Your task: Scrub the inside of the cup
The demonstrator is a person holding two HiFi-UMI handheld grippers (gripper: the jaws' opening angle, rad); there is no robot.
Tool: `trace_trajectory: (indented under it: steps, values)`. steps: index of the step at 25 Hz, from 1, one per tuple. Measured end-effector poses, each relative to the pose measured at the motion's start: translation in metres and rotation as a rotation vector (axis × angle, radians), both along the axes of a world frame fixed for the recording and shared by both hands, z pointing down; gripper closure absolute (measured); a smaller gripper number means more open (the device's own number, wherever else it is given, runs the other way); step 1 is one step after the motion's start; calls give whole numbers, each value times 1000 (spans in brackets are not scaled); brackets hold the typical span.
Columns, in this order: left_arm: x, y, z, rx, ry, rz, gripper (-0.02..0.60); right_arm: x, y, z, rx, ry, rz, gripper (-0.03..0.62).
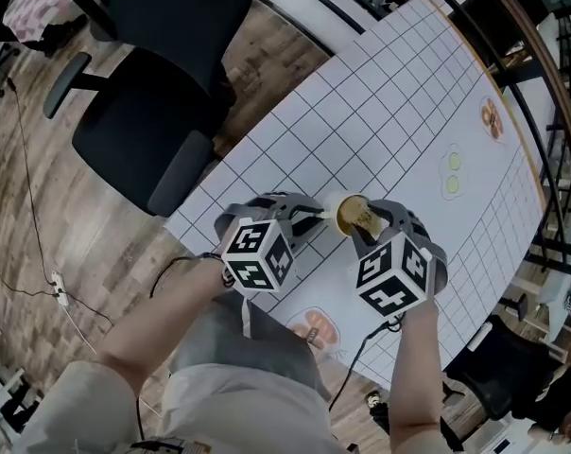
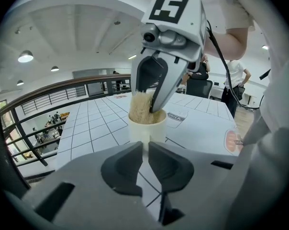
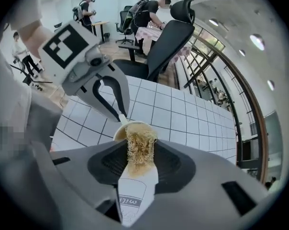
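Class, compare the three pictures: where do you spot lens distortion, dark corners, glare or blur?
Head view: even light; lines of the white gridded table bow toward the edges. Left gripper view: black circular vignette, round ceiling lamp blown out, cream cup sharp. Right gripper view: same fisheye rim, tan fibrous scrubber sharp.

Right gripper [image 3: 140,153]: jaws clamped on tan fibrous scrubber [image 3: 140,140], tip inside cream cup [image 3: 119,132] mouth. Left gripper [image 3: 121,119] pinches the far rim. Gridded worktop [image 3: 183,119] beneath.
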State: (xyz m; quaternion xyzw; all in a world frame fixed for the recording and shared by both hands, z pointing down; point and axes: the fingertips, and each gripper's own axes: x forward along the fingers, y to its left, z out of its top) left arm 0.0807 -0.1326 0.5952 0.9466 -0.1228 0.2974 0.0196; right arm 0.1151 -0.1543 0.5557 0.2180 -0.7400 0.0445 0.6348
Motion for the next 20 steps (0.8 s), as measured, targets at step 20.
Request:
trace_trajectory:
  steps: [20]
  values:
    - [0,0,6,0,-101,0,534,-6,16,-22,-69,-298,101,448]
